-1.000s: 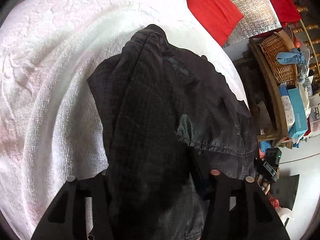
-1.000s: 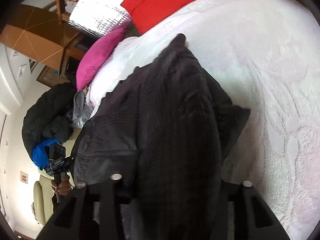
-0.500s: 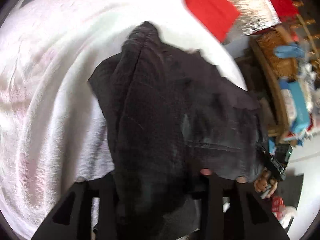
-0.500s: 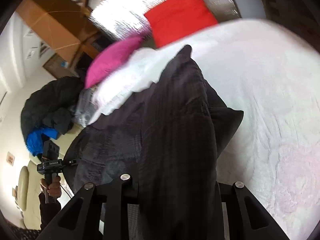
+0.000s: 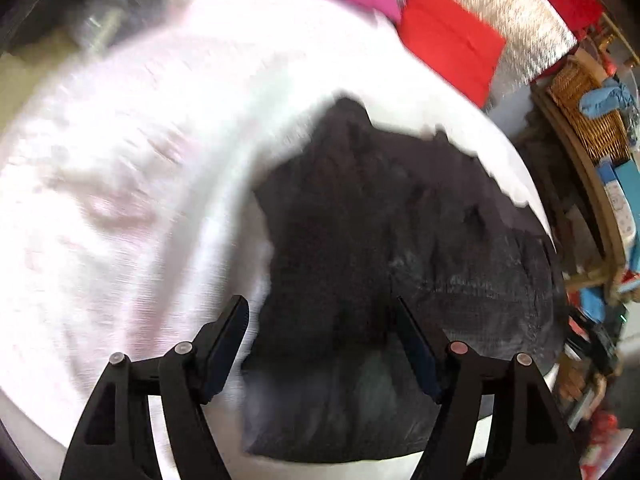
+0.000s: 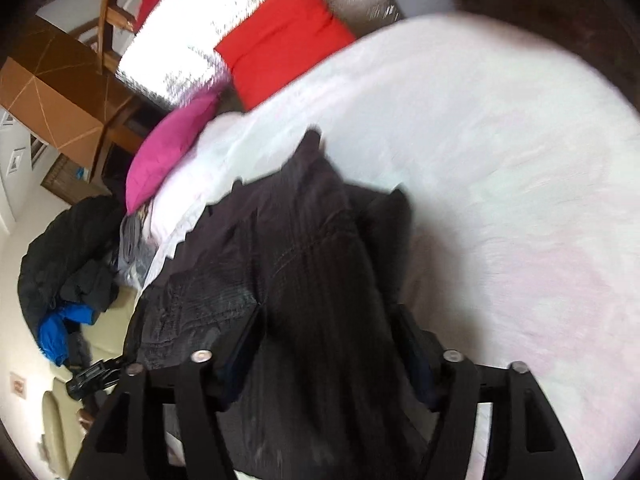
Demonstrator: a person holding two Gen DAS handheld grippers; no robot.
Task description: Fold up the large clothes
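A large dark garment (image 5: pixel 380 240) lies bunched on a white bed cover (image 5: pixel 120 200), near its edge. My left gripper (image 5: pixel 320 304) is open, with its fingers spread above the near end of the garment and nothing between them. In the right wrist view the same garment (image 6: pixel 304 272) runs from the bed middle to the near edge. My right gripper (image 6: pixel 328 312) is open with the cloth lying loose between its fingers. Both views are blurred by motion.
A red cushion (image 6: pixel 280 36) and a pink cushion (image 6: pixel 172 144) lie at the far end by a silver sheet (image 6: pixel 192 28). A pile of dark and blue clothes (image 6: pixel 68 264) lies beside the bed. A wooden shelf with a wicker basket (image 5: pixel 588 120) stands beside the bed in the left wrist view.
Both grippers have opened and let go of the garment, which dropped onto the bed. Both have pulled back, so the fingers now show fully.
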